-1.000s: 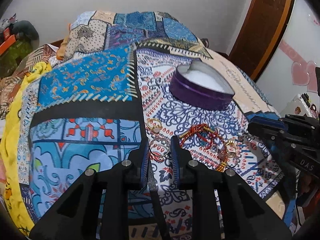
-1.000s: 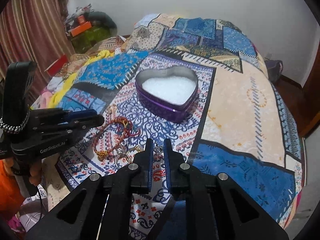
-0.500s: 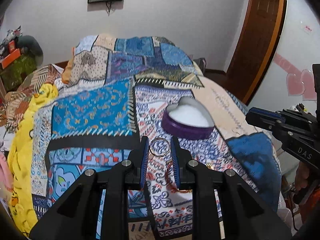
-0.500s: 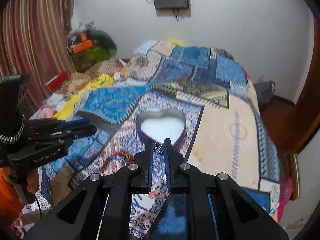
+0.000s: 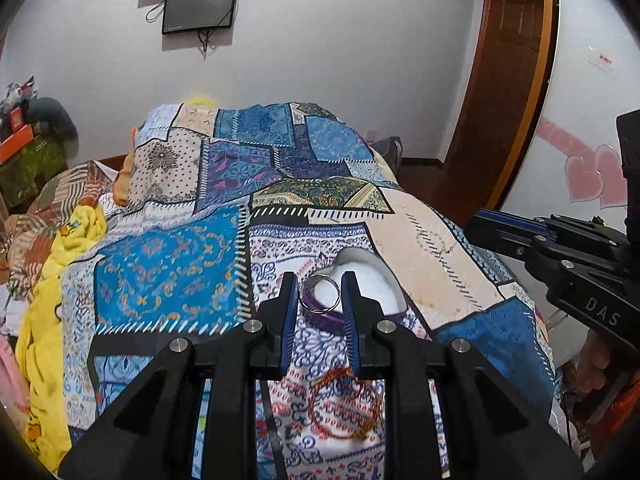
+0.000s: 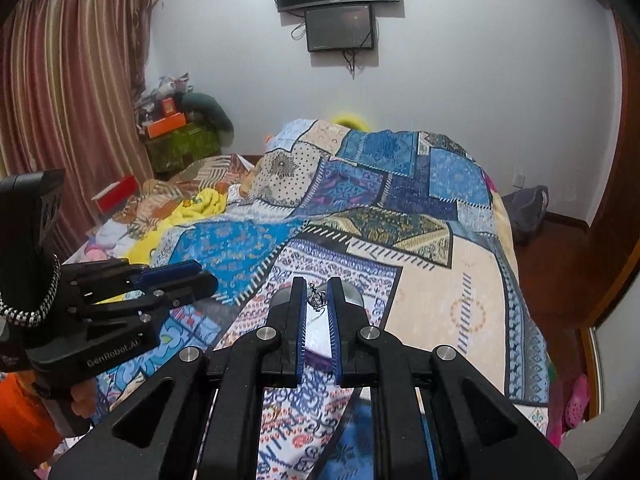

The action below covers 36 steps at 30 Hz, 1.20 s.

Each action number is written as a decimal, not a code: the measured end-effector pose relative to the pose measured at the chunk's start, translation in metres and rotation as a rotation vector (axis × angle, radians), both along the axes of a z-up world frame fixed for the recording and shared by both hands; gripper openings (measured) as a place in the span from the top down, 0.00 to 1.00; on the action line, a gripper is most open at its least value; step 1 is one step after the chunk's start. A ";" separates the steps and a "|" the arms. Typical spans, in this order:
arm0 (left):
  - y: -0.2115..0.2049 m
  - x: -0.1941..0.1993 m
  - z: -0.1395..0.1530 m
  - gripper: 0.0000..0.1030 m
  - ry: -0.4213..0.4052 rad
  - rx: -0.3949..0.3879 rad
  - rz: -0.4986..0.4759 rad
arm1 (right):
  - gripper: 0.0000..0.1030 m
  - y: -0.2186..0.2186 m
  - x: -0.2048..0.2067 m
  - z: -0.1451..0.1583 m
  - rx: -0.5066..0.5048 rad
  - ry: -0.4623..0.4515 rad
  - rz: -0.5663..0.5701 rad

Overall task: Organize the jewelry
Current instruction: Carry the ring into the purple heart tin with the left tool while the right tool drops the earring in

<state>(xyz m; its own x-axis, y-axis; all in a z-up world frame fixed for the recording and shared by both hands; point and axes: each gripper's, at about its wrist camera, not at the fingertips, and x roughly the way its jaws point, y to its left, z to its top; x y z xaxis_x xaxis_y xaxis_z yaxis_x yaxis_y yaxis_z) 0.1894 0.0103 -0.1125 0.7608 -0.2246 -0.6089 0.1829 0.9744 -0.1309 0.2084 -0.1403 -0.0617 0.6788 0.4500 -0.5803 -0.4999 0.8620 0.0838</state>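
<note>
Left claw (image 5: pixel 319 300): clenched on a thin metal bangle (image 5: pixel 319 294), held upright between the blue pads near the tips, raised above the bed.
Bangle: a plain silvery ring; through it shows the white filling of the heart-shaped box (image 5: pixel 370 288).
Heart-shaped box: purple-walled, open-topped, resting on the patchwork bedspread (image 5: pixel 172 264); in the left wrist view it sits just behind the left claw's tips.
Red and gold bracelet (image 5: pixel 344 404): lies flat on the bedspread, below and nearer than the box, partly hidden by the left claw's right finger.
Right claw (image 6: pixel 317 300): clenched on a small silver crown-shaped charm (image 6: pixel 316 299), pinched between the pads near the tips, with a thin strand hanging below it.
Box in the right wrist view (image 6: pixel 354 292): mostly hidden behind the right claw's fingers, directly beneath the charm.
Wall screen (image 6: pixel 340 28): mounted above the head of the bed.
</note>
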 end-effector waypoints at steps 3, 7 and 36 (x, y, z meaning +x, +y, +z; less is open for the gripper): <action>-0.002 0.009 -0.002 0.80 0.001 0.010 -0.003 | 0.91 0.002 0.009 -0.003 0.005 0.003 0.000; -0.005 0.024 -0.011 0.80 0.021 0.013 -0.011 | 0.91 0.005 0.022 -0.012 0.001 0.027 -0.001; -0.030 0.074 -0.063 0.80 0.181 0.028 -0.125 | 0.91 0.010 0.078 -0.063 -0.050 0.234 0.096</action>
